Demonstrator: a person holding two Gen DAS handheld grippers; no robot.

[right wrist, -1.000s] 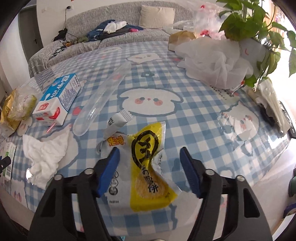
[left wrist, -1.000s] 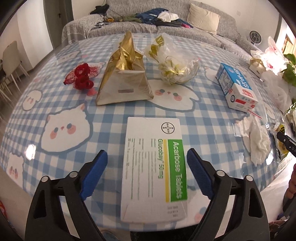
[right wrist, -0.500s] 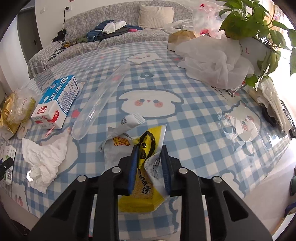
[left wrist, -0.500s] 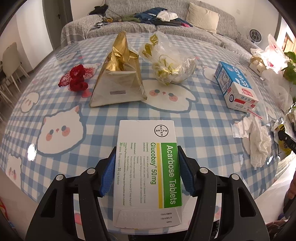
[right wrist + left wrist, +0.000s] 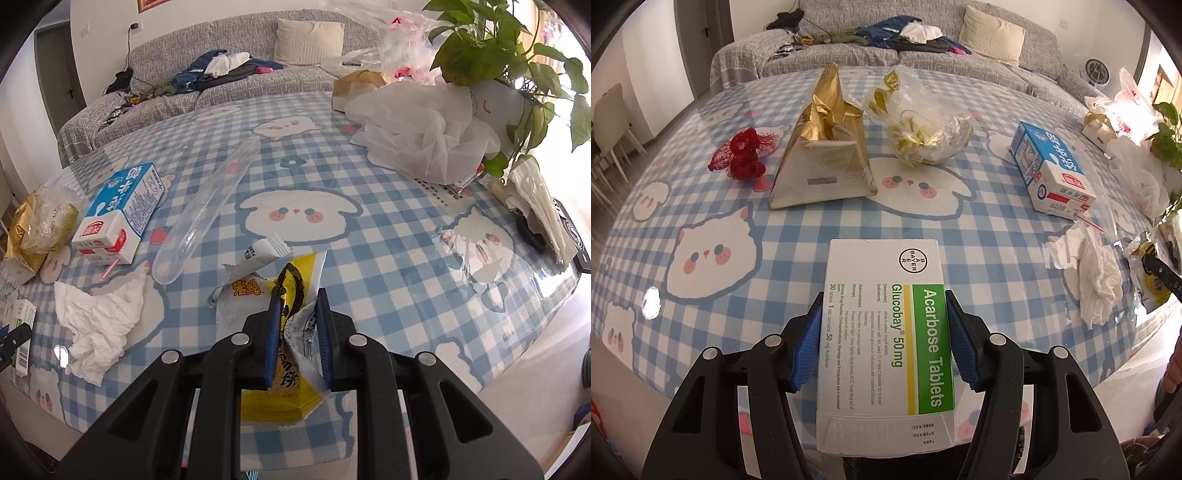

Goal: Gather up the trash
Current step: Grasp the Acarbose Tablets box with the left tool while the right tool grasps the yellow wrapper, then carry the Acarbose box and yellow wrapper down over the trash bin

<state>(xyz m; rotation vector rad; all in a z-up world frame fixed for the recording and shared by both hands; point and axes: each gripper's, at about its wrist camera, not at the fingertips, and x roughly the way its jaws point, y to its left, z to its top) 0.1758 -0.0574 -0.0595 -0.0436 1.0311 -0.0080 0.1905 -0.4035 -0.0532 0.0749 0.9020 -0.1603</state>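
Left tool (image 5: 882, 332) clamped on sides of white-green Acarbose tablet box (image 5: 884, 332), box at near edge of desk (image 5: 812, 221). Right tool (image 5: 298, 325) jaws just been closing, now pinched nearly together on crumpled yellow snack wrapper (image 5: 291, 291), near edge too. Left of wrapper: crumpled white tissue (image 5: 99, 317), clear plastic tube (image 5: 207, 206), blue-white milk carton (image 5: 122, 210). Farther off: gold paper bag (image 5: 823, 147), red mesh net (image 5: 744, 155), clear bag of scraps (image 5: 923, 125).
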